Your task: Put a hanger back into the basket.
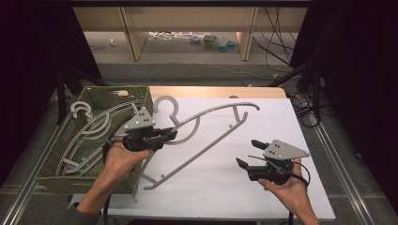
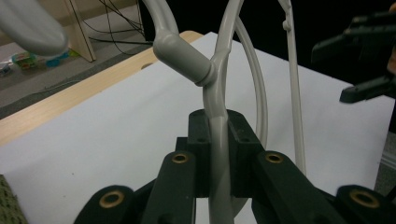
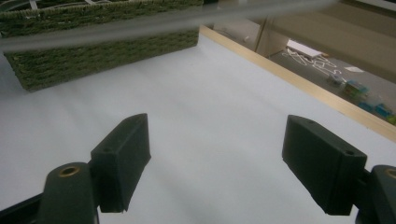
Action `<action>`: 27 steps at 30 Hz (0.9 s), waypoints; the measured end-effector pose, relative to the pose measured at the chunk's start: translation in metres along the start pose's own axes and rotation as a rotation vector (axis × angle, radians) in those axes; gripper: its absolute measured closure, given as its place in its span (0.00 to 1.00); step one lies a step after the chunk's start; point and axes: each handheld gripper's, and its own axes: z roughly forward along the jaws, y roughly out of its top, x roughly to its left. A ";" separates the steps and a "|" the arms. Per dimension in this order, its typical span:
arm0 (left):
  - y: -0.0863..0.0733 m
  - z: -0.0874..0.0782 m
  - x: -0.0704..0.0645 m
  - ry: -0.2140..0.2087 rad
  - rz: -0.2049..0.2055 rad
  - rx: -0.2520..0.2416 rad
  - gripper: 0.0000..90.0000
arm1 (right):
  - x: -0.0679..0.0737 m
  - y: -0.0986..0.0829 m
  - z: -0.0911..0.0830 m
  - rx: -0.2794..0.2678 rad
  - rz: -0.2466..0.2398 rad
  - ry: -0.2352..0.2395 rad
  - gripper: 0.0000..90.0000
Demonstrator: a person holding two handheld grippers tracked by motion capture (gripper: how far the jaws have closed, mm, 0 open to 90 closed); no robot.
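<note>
Two tools are seen, one held in each hand. The left tool (image 1: 172, 134) is clamped on a grey plastic hanger (image 1: 206, 136), gripped on its upper arm just below the neck; in the left gripper view the jaws are pressed against both sides of the grey bar (image 2: 218, 154). The right tool (image 1: 248, 153) is held wide, nothing between its jaws, and is kept low at the right of the counter, well apart from the hanger. In the right gripper view both pads (image 3: 126, 158) are seen spread over bare white surface.

One hanger is held; it is stretched across the middle of the counter, hook (image 1: 165, 105) near the basket corner, its lower end hard to tell as touching the surface or raised. More grey hangers (image 1: 89, 133) are lying in one green woven basket (image 1: 123, 93) at the counter's left edge; at least two are counted, exact number cannot be told as they are tangled.

One counter (image 1: 225, 187) is covered with a white sheet, a light wooden strip (image 1: 216, 91) being exposed along the far edge. Beyond it grey floor, black cables (image 1: 277, 51), wooden furniture legs (image 1: 133, 40) and some small coloured items (image 1: 216, 43) on the floor are seen. Dark areas are noted at both sides.
</note>
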 end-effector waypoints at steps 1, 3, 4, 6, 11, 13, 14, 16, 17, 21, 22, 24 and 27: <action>0.003 -0.004 0.002 0.000 -0.010 -0.008 0.91 | 0.000 -0.001 0.000 0.008 0.000 0.006 0.27; 0.010 -0.012 0.005 0.004 -0.010 -0.020 0.91 | 0.001 -0.004 0.001 0.012 0.004 0.009 0.27; 0.014 -0.017 0.008 0.000 -0.010 -0.028 0.91 | 0.001 -0.005 0.001 0.016 0.002 0.016 0.27; 0.020 -0.025 0.012 0.007 -0.010 -0.037 0.91 | 0.003 -0.008 0.003 0.010 0.000 0.017 0.26; 0.032 -0.050 0.028 0.050 -0.018 -0.056 0.91 | 0.007 -0.014 0.006 0.001 0.000 0.023 0.23; 0.036 -0.059 0.035 0.075 -0.019 -0.062 0.91 | 0.008 -0.015 0.008 -0.015 -0.004 0.016 0.22; 0.038 -0.065 0.040 0.090 -0.026 -0.067 0.91 | 0.008 -0.016 0.007 -0.008 -0.004 0.022 0.21; 0.039 -0.072 0.047 0.117 -0.026 -0.065 0.91 | 0.009 -0.017 0.008 -0.008 -0.001 0.025 0.21; 0.040 -0.076 0.054 0.143 -0.009 -0.070 0.91 | 0.010 -0.017 0.009 -0.016 -0.007 0.020 0.21; 0.038 -0.089 0.075 0.211 -0.010 -0.060 0.91 | 0.010 -0.018 0.009 0.004 -0.005 0.035 0.21; 0.037 -0.092 0.079 0.228 -0.017 -0.055 0.91 | 0.010 -0.019 0.009 0.001 -0.004 0.034 0.21; 0.034 -0.097 0.089 0.274 -0.009 -0.046 0.91 | 0.009 -0.019 0.009 0.007 -0.002 0.036 0.21; 0.029 -0.104 0.103 0.333 -0.003 -0.025 0.91 | 0.009 -0.020 0.009 0.008 -0.001 0.035 0.21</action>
